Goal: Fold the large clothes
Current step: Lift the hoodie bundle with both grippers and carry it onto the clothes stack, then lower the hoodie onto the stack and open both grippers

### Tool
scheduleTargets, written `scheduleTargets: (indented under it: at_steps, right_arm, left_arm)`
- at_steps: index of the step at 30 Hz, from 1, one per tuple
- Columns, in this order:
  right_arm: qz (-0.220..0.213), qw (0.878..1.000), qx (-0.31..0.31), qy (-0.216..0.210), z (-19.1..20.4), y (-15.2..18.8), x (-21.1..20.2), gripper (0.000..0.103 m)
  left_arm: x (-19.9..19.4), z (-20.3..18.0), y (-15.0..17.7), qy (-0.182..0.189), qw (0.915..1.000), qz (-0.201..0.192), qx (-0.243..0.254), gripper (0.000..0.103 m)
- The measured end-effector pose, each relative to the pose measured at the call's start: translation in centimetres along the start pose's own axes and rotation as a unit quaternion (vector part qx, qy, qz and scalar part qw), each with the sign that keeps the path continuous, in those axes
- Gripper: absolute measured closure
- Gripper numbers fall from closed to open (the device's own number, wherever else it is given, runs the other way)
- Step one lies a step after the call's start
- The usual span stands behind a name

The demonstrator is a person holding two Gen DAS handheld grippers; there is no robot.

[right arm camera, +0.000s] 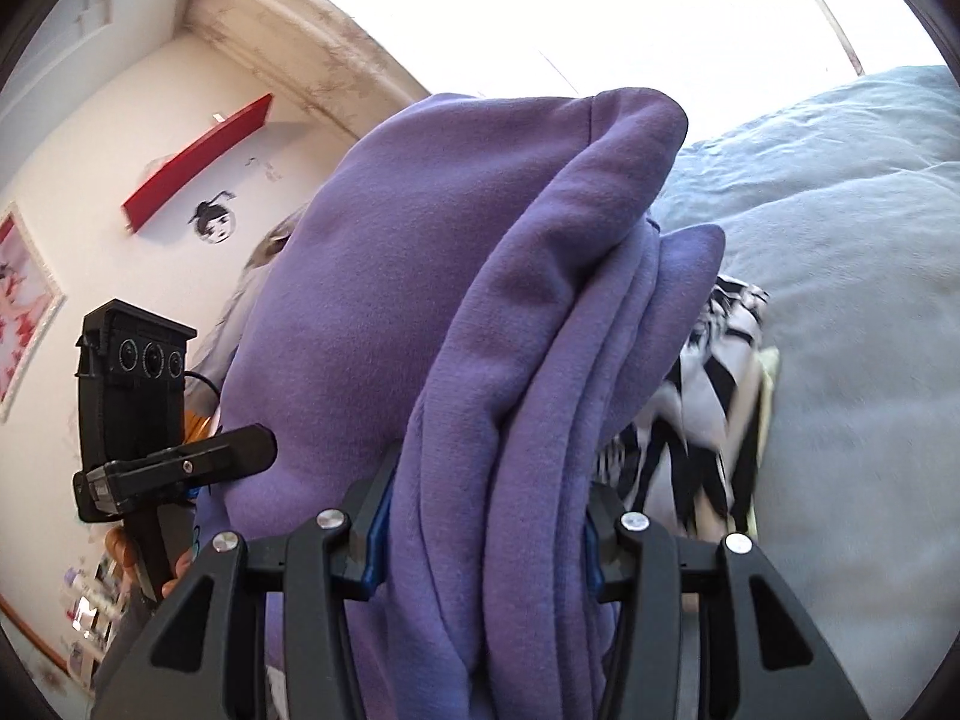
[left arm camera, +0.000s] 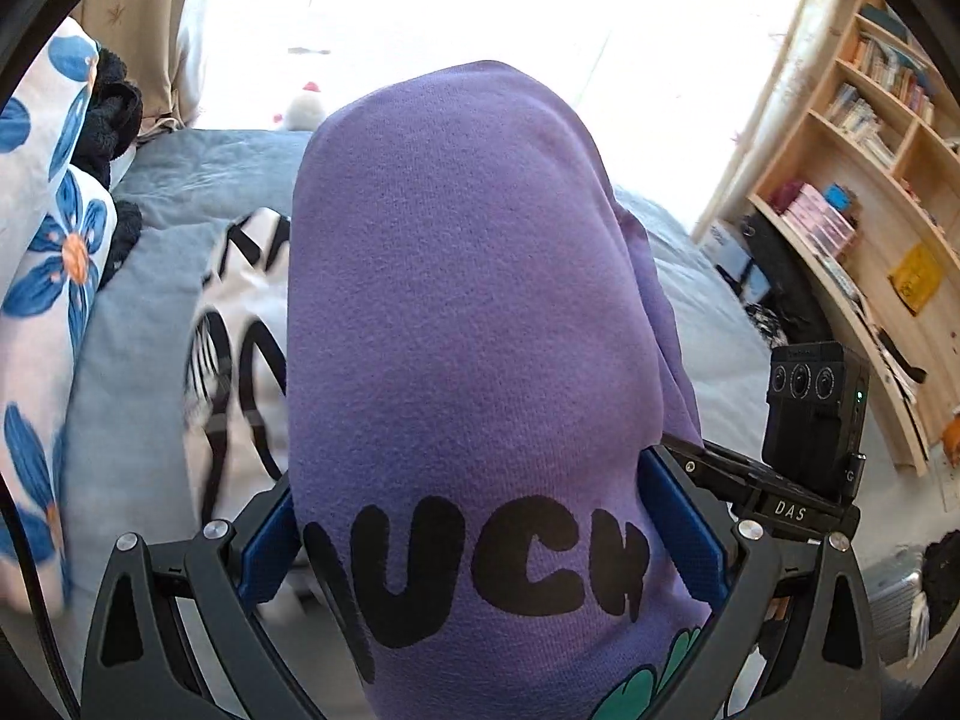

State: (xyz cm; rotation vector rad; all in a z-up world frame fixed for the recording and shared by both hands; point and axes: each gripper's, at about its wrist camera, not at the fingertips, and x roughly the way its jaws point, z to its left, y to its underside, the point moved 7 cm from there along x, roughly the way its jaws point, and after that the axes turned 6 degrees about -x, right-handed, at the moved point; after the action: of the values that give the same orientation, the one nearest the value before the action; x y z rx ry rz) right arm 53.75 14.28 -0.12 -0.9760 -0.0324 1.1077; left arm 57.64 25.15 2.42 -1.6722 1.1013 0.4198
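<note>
A purple sweatshirt (left arm camera: 468, 300) with black letters and a green print fills the left wrist view, lifted above the bed. My left gripper (left arm camera: 474, 534) is shut on its thick folded bulk; the blue pads press it from both sides. In the right wrist view the same purple sweatshirt (right arm camera: 480, 330) hangs in several stacked folds. My right gripper (right arm camera: 486, 546) is shut on these layers. The fingertips of both grippers are hidden by the cloth. The other gripper's black camera block (left arm camera: 816, 414) shows at the right, and also in the right wrist view (right arm camera: 135, 396).
A blue-grey bed cover (left arm camera: 150, 372) lies below. A black-and-white patterned garment (left arm camera: 240, 348) lies on it, also in the right wrist view (right arm camera: 702, 408). A blue-flowered pillow (left arm camera: 54, 252) stands left. A wooden bookshelf (left arm camera: 870, 180) stands right. A red wall shelf (right arm camera: 198, 162) hangs left.
</note>
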Motion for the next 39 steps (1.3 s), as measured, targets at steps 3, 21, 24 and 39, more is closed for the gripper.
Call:
scheduleTargets:
  at_steps: [3,21,24,39]
  right_arm:
    - [0.003,1.000,0.003,0.010,-2.2,-0.8,4.0,0.056]
    - [0.058,0.991,-0.053,0.109,-5.0,2.4,6.4,0.041]
    - [0.060,0.988,-0.061,0.128,-4.6,3.0,4.0,0.041]
    - [0.101,0.979,-0.094,0.152,2.8,7.0,-10.1,0.041]
  left_arm:
    - [3.4,3.4,-2.3,-0.024,0.9997,0.004,0.007,0.002]
    - [7.5,7.5,-0.6,-0.111,0.9931,-0.033,0.021,0.000]
    - [6.0,6.7,-0.1,-0.148,0.9874,-0.051,0.023,0.000]
    - [-3.9,-3.1,9.6,-0.198,0.9771,-0.060,0.050,0.000]
